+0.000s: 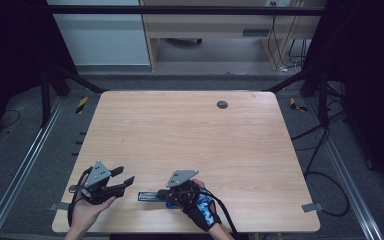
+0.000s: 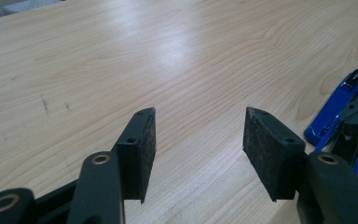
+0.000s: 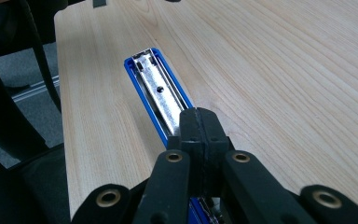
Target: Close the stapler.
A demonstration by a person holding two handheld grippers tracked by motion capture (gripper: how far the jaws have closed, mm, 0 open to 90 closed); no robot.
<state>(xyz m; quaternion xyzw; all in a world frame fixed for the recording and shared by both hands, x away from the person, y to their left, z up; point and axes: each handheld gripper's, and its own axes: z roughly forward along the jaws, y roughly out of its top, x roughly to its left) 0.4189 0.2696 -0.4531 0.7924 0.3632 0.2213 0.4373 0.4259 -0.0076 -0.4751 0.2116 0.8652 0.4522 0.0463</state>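
A light wooden table (image 1: 190, 140) bears a small dark round disc (image 1: 222, 104) near its far edge.

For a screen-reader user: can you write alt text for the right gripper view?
The right gripper, jaws shut together, presses down on an opened blue stapler whose metal staple track lies exposed. The stapler lies near the edge of a light wooden table.

Blue stapler (image 3: 161, 95) rear hidden under right tool (image 3: 200, 126); grip unclear.
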